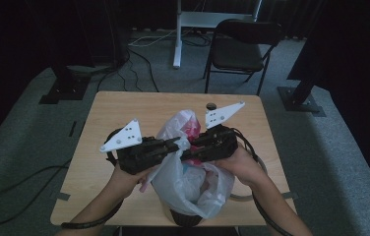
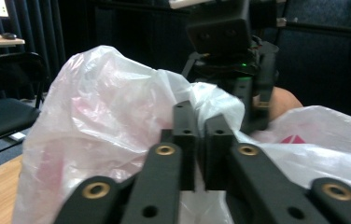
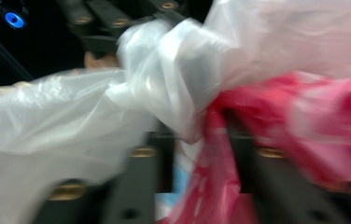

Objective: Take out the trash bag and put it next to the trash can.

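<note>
Translucent white plastic bag with pink printing [image 1: 193,172] sits in a dark round bin [image 1: 188,217] at the near edge of the light wooden square surface [image 1: 124,105]; crumpled pink and white contents show through the film, not identifiable. Left gripper [image 1: 177,143] and right gripper [image 1: 187,153] meet over the bag's mouth, tips nearly touching. In the left gripper view, fingers [image 2: 185,135] stand almost closed, a narrow slit between them, the bag's film bunched just ahead and below; whether they pinch it, cannot tell. In the right gripper view, blurred, fingers [image 3: 157,158] clamp a gathered twist of white and pink film. Small dark round object [image 1: 211,105] lies on the surface beyond. Black folding chair [image 1: 239,49] stands on grey carpet.
</note>
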Available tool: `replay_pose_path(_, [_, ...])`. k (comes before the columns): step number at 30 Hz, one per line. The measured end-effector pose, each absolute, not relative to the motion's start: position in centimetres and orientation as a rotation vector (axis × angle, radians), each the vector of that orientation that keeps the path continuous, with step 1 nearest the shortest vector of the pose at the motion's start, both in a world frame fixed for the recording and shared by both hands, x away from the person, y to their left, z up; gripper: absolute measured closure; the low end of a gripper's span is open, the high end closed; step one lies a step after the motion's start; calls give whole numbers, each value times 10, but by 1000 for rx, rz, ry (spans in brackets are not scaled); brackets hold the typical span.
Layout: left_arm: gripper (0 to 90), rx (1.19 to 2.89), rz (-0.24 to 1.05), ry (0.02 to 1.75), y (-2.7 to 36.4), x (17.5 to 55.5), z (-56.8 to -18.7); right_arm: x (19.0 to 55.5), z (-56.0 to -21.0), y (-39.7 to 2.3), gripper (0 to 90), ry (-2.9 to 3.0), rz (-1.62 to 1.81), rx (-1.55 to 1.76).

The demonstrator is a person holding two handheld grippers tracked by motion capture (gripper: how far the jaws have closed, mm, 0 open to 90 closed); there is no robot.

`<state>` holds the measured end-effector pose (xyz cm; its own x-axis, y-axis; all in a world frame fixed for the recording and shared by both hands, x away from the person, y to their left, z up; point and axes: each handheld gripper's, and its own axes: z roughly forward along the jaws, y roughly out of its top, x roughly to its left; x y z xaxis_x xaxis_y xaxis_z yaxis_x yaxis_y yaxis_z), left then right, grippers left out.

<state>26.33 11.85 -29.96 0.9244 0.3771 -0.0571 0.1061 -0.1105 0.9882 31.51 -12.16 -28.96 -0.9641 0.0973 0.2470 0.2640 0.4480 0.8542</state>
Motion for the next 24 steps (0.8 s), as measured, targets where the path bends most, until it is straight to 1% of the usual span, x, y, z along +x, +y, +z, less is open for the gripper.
replay_pose_path(1, [778, 1684, 231, 364, 118, 263, -300, 316, -290, -122, 885, -2530, -1527, -325])
replay_pose_path(4, [511, 1697, 214, 377, 119, 260, -300, 318, -291, -124, 898, -2549, -1523, -365])
replay_pose_path(5, [432, 1713, 202, 384, 120, 259, -300, 319, -291, -125, 898, -2538, -1531, -373])
replay_pose_path(6, [367, 1721, 224, 407, 121, 257, -299, 320, -290, -127, 898, -2523, -1546, -380])
replay_pose_path(9, [281, 1760, 202, 413, 128, 251, -300, 325, -284, -139, 898, -2494, -1618, -439])
replay_pose_path(11, [279, 1802, 177, 406, 133, 248, -302, 329, -278, -148, 899, -2492, -1661, -485])
replay_pose_path(13, [230, 1847, 164, 414, 134, 248, -304, 334, -271, -156, 898, -2476, -1697, -533])
replay_pose_path(15, [223, 1895, 160, 438, 133, 248, -307, 339, -264, -162, 898, -2449, -1725, -565])
replay_pose_path(16, [200, 1921, 169, 451, 131, 248, -308, 341, -262, -164, 898, -2434, -1737, -570])
replay_pose_path(17, [203, 1942, 196, 469, 129, 248, -310, 343, -259, -165, 898, -2427, -1742, -579])
replay_pose_path(18, [269, 1957, 217, 474, 127, 248, -311, 344, -258, -166, 899, -2421, -1743, -586])
replay_pose_path(19, [426, 1959, 211, 465, 127, 249, -312, 345, -257, -166, 898, -2421, -1746, -585])
replay_pose_path(20, [535, 1960, 208, 469, 126, 250, -313, 345, -256, -165, 899, -2417, -1748, -584])
replay_pose_path(22, [737, 1973, 251, 478, 124, 251, -314, 344, -256, -164, 898, -2400, -1745, -560])
replay_pose_path(24, [835, 1973, 263, 485, 122, 252, -315, 343, -258, -163, 899, -2374, -1738, -548])
